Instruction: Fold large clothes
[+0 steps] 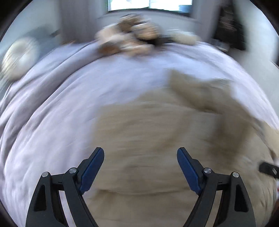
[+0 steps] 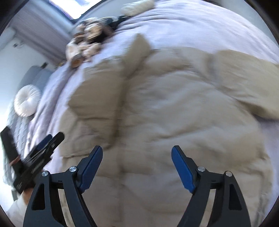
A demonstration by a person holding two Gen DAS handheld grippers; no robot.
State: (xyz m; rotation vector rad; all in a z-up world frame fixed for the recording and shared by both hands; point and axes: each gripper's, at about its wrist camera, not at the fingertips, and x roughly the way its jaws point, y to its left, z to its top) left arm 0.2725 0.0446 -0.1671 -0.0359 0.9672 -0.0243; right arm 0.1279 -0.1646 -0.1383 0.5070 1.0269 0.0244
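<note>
A large beige garment [image 1: 148,132] lies spread on a bed covered with a pale lilac duvet [image 1: 69,90]. In the right wrist view the garment [image 2: 165,108] fills the middle, with a sleeve [image 2: 244,83] out to the right and a folded part [image 2: 97,90] on the left. My left gripper [image 1: 140,155] is open and empty above the garment's near part. My right gripper [image 2: 136,153] is open and empty above the garment. The left gripper also shows in the right wrist view [image 2: 45,150] at the left edge. Both views are motion-blurred.
A heap of brown and cream stuffed things [image 1: 132,40] lies at the bed's far side, also in the right wrist view [image 2: 87,40]. A round white cushion [image 2: 27,103] rests at the left by the grey headboard [image 2: 36,76]. A window [image 1: 148,5] is behind.
</note>
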